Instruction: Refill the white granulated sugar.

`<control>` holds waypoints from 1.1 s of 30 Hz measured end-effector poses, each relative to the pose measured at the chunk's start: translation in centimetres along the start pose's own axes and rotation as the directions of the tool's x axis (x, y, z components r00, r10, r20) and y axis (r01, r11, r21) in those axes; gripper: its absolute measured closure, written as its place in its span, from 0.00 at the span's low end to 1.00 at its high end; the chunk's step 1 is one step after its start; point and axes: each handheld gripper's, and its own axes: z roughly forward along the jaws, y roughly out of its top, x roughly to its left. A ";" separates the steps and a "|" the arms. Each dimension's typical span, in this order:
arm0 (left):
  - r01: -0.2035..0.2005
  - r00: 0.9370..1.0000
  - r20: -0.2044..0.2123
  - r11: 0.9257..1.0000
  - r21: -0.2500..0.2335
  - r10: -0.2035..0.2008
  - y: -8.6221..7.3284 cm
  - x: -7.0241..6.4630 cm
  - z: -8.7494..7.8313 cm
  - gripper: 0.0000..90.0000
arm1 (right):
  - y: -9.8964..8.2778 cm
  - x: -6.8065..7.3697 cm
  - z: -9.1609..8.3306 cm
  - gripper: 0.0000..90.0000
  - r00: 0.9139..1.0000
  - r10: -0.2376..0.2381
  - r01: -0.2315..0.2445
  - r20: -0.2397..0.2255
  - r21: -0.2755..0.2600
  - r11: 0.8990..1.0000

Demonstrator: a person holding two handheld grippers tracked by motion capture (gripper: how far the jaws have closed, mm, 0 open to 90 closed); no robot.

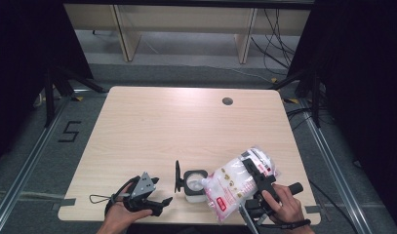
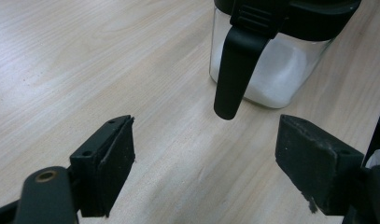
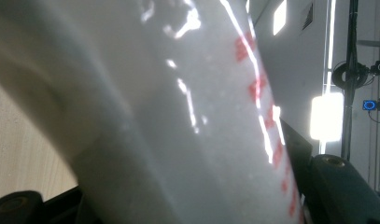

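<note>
A clear square jar (image 1: 194, 185) with a black rim stands near the table's front edge, partly full of white grains, and its black lid (image 1: 177, 176) is swung open to the left. My right gripper (image 1: 258, 178) is shut on a plastic bag (image 1: 235, 183) of white grains with red print, tilted so its lower corner sits at the jar's mouth. In the right gripper view the bag (image 3: 178, 116) lies between both jaws. My left gripper (image 1: 161, 191) rests open just left of the jar. Its view shows the jar (image 2: 276, 74) and a hanging black latch (image 2: 234, 79) ahead of the gripper (image 2: 206, 144).
The light wooden table (image 1: 152, 122) has a round cable hole (image 1: 228, 101) at the back right. Its front edge runs just below both hands. Dark stands flank the table on both sides, and cables lie on the floor at the back right.
</note>
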 end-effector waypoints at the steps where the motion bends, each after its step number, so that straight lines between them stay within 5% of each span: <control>1: -0.012 1.000 -0.002 1.000 0.000 0.012 0.0 0.0 0.0 0.21 | 0.0 0.0 0.0 0.51 1.000 -0.008 0.008 0.000 -0.003 1.000; 3: -0.004 1.000 0.001 1.000 -0.001 0.004 0.0 0.0 0.0 0.21 | 0.0 0.2 0.0 0.51 1.000 0.025 -0.025 -0.001 0.001 1.000; 4: -0.011 1.000 0.006 1.000 -0.011 0.011 0.0 0.1 0.1 0.21 | 0.0 -0.2 0.1 0.51 1.000 -0.019 0.019 0.015 -0.012 1.000; 6: -0.041 0.999 0.000 0.999 0.006 0.041 0.0 0.3 -0.1 0.21 | 0.0 -0.2 0.1 0.51 1.000 -0.016 0.017 0.016 -0.008 1.000; 10: -0.019 1.000 -0.004 1.000 0.006 0.019 0.0 0.1 0.0 0.21 | -0.1 -0.4 0.0 0.52 1.000 -0.018 0.018 0.017 -0.014 1.000; 16: -0.037 0.999 0.003 0.999 0.009 0.037 0.0 0.2 -0.1 0.21 | -0.2 -0.1 0.0 0.52 0.999 0.039 -0.039 -0.003 0.007 0.999; 17: 0.000 1.000 -0.001 1.000 0.001 0.000 -0.1 0.0 0.0 0.21 | -0.2 -0.1 -0.1 0.52 0.999 0.045 -0.045 0.000 0.012 0.999; 23: -0.031 1.000 0.005 1.000 0.002 0.031 0.0 0.2 0.0 0.21 | -0.2 -0.6 0.0 0.52 1.000 -0.016 0.016 0.022 -0.010 1.000; 27: -0.037 0.999 0.001 0.999 0.011 0.037 0.0 0.2 -0.1 0.21 | -0.2 0.0 -0.2 0.52 0.999 0.049 -0.049 0.004 0.029 0.998; 29: -0.024 1.000 0.007 1.000 0.001 0.024 0.0 0.2 0.0 0.21 | -0.1 -0.5 0.0 0.52 1.000 -0.027 0.027 0.015 -0.008 1.000; 33: -0.015 1.000 0.002 1.000 0.002 0.015 -0.1 0.1 0.0 0.21 | -0.2 -0.2 0.1 0.52 1.000 0.004 -0.004 0.002 0.000 1.000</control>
